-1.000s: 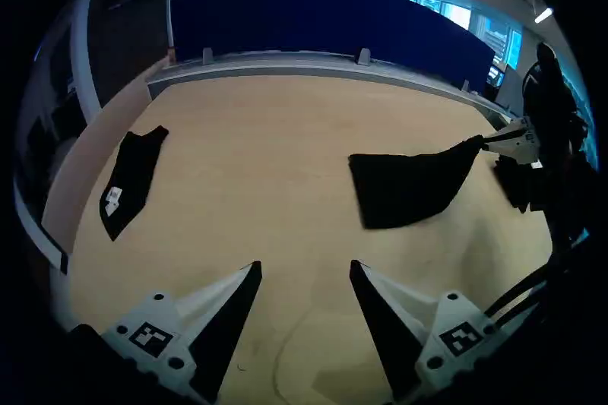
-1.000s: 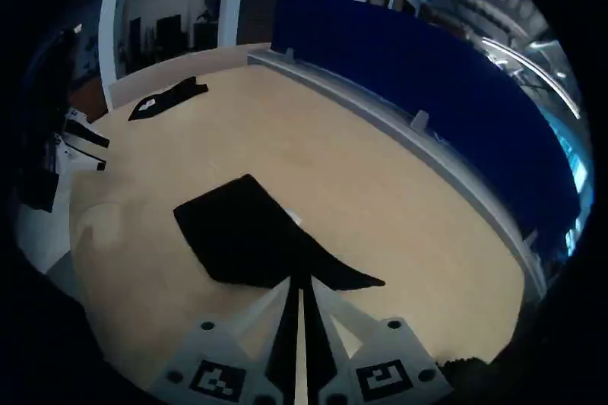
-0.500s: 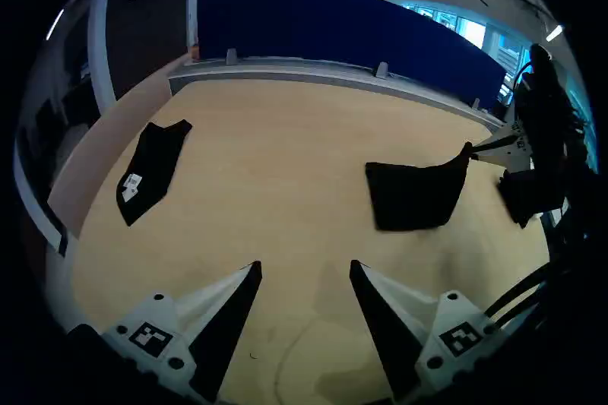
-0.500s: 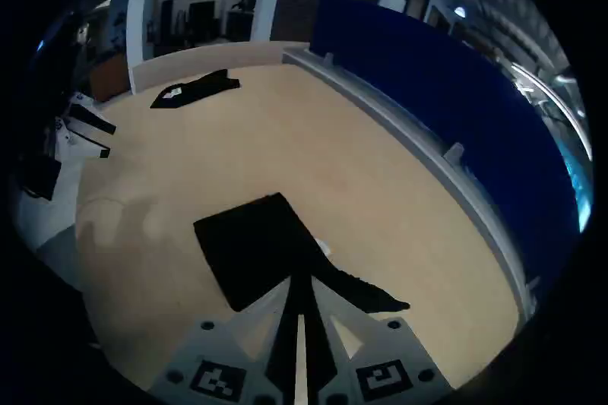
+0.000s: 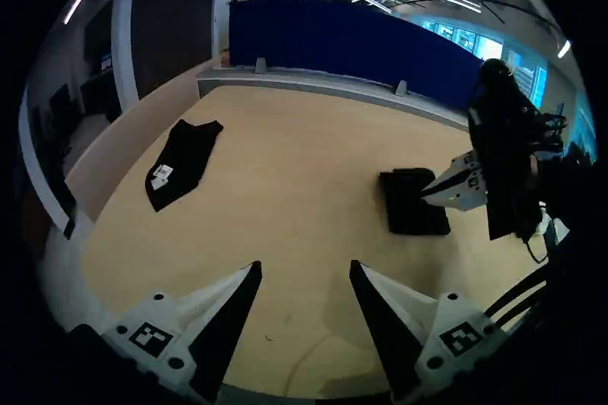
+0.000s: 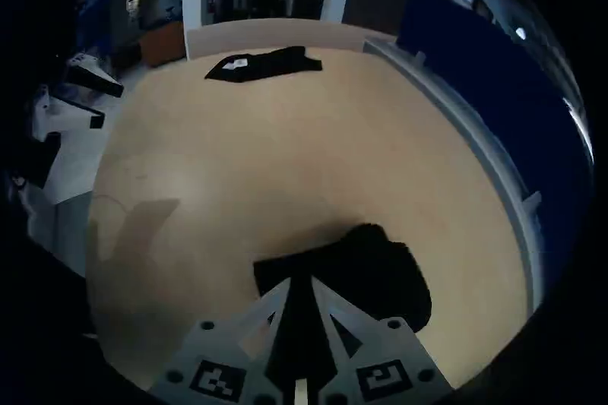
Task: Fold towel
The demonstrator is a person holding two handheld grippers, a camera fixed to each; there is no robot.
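Towel-folding, from the left gripper view: the left gripper hangs released and empty over the wooden table. Farther off, the black towel lies doubled over, with the right gripper at its edge. A second dark cloth lies well apart. In the right gripper view, the right gripper is clenched on the near edge of the black towel. This fold looks laid down; the next move likely calls for letting go and squaring the layers.

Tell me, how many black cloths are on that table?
2: a folded towel held by the right gripper, and a second cloth lying alone near the table's opposite side.
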